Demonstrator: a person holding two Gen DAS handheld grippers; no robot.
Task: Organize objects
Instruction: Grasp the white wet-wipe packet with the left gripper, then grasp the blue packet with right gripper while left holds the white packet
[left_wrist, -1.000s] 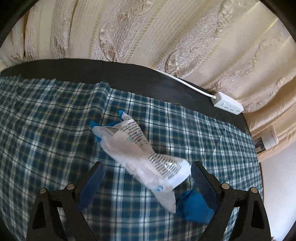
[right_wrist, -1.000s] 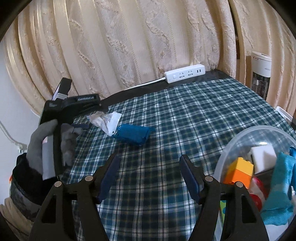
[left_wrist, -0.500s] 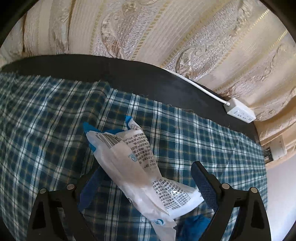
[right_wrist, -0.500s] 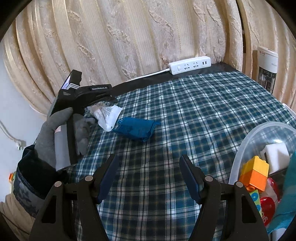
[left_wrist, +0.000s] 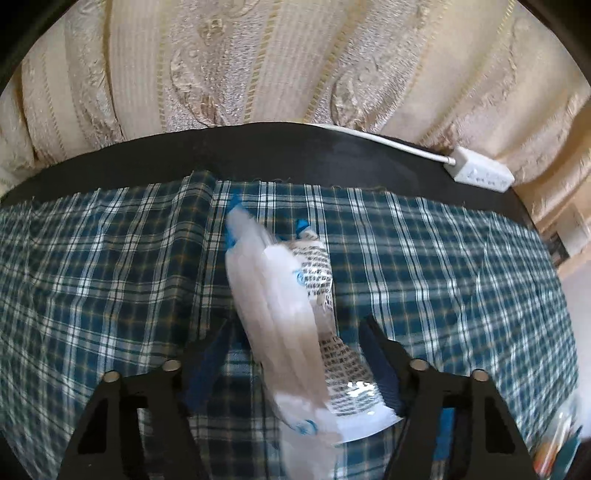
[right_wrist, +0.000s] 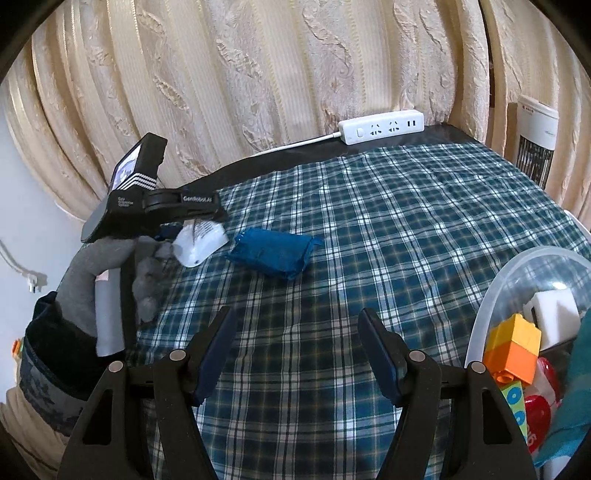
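Lying between the fingers of the left tool is a white plastic packet with printed text, on the checked cloth of the worktop. The jaws of this tool have just been closing around it. The picture is blurred, so I cannot tell if the pads already press on it. A blue pouch lies just beside the packet. The right tool hangs half open and holds nothing, near the clear bin with toys inside. I judge the step is picking up the packet; next, a firm grip, then carrying it to the bin.
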